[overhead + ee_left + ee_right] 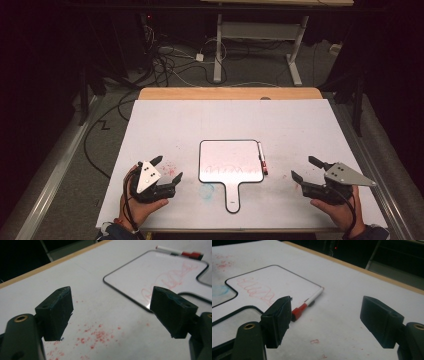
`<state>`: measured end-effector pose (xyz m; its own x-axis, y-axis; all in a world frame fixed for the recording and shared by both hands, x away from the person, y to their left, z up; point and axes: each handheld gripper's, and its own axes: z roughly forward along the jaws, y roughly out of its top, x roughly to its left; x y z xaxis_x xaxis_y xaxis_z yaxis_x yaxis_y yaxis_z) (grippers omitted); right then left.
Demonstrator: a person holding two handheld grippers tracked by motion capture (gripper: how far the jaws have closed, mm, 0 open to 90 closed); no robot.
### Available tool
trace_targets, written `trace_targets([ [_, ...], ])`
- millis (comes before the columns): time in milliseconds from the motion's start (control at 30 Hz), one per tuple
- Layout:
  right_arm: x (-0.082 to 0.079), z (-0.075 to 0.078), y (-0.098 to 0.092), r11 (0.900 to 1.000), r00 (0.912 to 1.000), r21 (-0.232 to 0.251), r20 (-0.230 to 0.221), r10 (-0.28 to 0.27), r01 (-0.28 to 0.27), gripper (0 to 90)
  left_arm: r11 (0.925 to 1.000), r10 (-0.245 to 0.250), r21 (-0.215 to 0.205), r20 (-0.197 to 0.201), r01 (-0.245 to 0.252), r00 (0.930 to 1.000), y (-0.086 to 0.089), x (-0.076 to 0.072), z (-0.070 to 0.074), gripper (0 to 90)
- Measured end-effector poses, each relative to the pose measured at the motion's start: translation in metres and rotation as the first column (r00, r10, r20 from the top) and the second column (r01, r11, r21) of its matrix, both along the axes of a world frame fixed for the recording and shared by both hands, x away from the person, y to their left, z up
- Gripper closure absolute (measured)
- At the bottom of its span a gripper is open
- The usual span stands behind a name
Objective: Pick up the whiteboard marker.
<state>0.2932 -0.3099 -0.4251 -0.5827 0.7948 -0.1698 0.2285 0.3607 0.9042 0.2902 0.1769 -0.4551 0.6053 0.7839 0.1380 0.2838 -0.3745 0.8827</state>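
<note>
Now, starting at the left of the white table sheet, my left hand holds the left black two-jaw gripper low over the sheet near its front edge, jaws spread wide with nothing between them. In the left gripper view the two black pads stand well apart, and between and under them lies a scatter of red ink specks on the bare sheet. Moving toward the middle, the small white paddle-shaped dry-erase board with a thin black rim lies flat on the sheet, its short handle pointing back at me; a red scribble runs across its lower part (pale, and I cannot read it as any word). A faint blue smudge sits on the sheet just left of the handle. Just beside the board's right edge, running along it, lies the white marker pen with a red cap, cap end nearer to me; from the right gripper view it seems to touch the board's rim, though I cannot be sure. Farther right, my right hand holds the right black two-jaw gripper over the sheet, well apart from the marker, and its jaws too stand wide and empty, with the marker's red cap showing just past the left pad.
</note>
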Motion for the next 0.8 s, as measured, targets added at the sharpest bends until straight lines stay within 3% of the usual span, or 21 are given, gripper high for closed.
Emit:
trace_targets([
  [133, 0.004, -0.003, 0.004, 0.999, 0.9966, -0.013, -0.065, 0.051, -0.051, 26.5, 0.9995, -0.011, 0.030, -0.023, 0.012, 0.9997, -0.003, 0.005, -0.005, 17.8],
  [200, 0.005, -0.004, 0.004, 0.998, 0.9960, -0.019, -0.073, 0.052, -0.054, 26.6, 0.9986, -0.013, 0.051, -0.038, 0.015, 0.9992, -0.003, 0.006, -0.009, 17.8],
  [300, 0.013, -0.003, 0.007, 0.998, 0.9907, -0.014, -0.120, 0.065, -0.067, 29.5, 0.9976, -0.017, 0.066, -0.053, 0.021, 0.9985, 0.000, 0.004, -0.011, 18.2],
  [367, 0.015, -0.002, 0.008, 0.998, 0.9898, -0.015, -0.129, 0.061, -0.063, 30.6, 0.9979, -0.012, 0.063, -0.055, 0.015, 0.9984, 0.001, 0.003, -0.012, 18.2],
  [433, 0.023, -0.001, 0.011, 0.998, 0.9840, -0.010, -0.169, 0.057, -0.059, 35.3, 0.9977, -0.008, 0.066, -0.064, 0.012, 0.9979, 0.001, 0.003, -0.013, 18.2],
  [533, 0.042, 0.001, 0.016, 0.998, 0.9692, -0.007, -0.240, 0.053, -0.057, 40.7, 0.9961, 0.008, 0.089, -0.082, -0.001, 0.9966, 0.001, 0.004, -0.016, 18.6],
  [567, 0.049, 0.001, 0.017, 0.999, 0.9614, -0.006, -0.272, 0.045, -0.048, 40.5, 0.9962, 0.006, 0.087, -0.088, 0.002, 0.9961, 0.001, 0.005, -0.017, 18.6],
  [600, 0.065, 0.000, 0.019, 0.998, 0.9451, 0.023, -0.321, 0.059, -0.054, 41.5, 0.9962, 0.005, 0.087, -0.092, 0.003, 0.9957, 0.001, 0.005, -0.017, 18.6],
  [633, 0.065, 0.000, 0.019, 0.998, 0.9451, 0.023, -0.321, 0.059, -0.054, 41.5, 0.9962, 0.006, 0.088, -0.090, 0.002, 0.9959, 0.001, 0.005, -0.017, 18.6],
  [667, 0.073, 0.000, 0.021, 0.998, 0.9314, 0.025, -0.359, 0.060, -0.055, 42.4, 0.9961, 0.005, 0.089, -0.090, 0.003, 0.9959, 0.002, 0.006, -0.017, 18.6],
  [700, 0.088, 0.000, 0.027, 0.998, 0.9265, 0.016, -0.372, 0.059, -0.057, 43.4, 0.9967, 0.003, 0.081, -0.091, 0.005, 0.9958, 0.002, 0.006, -0.017, 18.6],
  [733, 0.088, 0.000, 0.027, 0.998, 0.9265, 0.016, -0.372, 0.059, -0.057, 43.4, 0.9970, 0.001, 0.078, -0.094, 0.006, 0.9956, 0.001, 0.007, -0.017, 18.6],
  [767, 0.103, -0.001, 0.035, 0.997, 0.9062, 0.022, -0.416, 0.076, -0.074, 43.4, 0.9966, -0.001, 0.082, -0.095, 0.009, 0.9955, 0.001, 0.007, -0.017, 18.6],
  [800, 0.103, -0.001, 0.035, 0.997, 0.9062, 0.022, -0.416, 0.076, -0.074, 43.4, 0.9961, -0.002, 0.088, -0.095, 0.011, 0.9955, 0.001, 0.007, -0.018, 18.6],
])
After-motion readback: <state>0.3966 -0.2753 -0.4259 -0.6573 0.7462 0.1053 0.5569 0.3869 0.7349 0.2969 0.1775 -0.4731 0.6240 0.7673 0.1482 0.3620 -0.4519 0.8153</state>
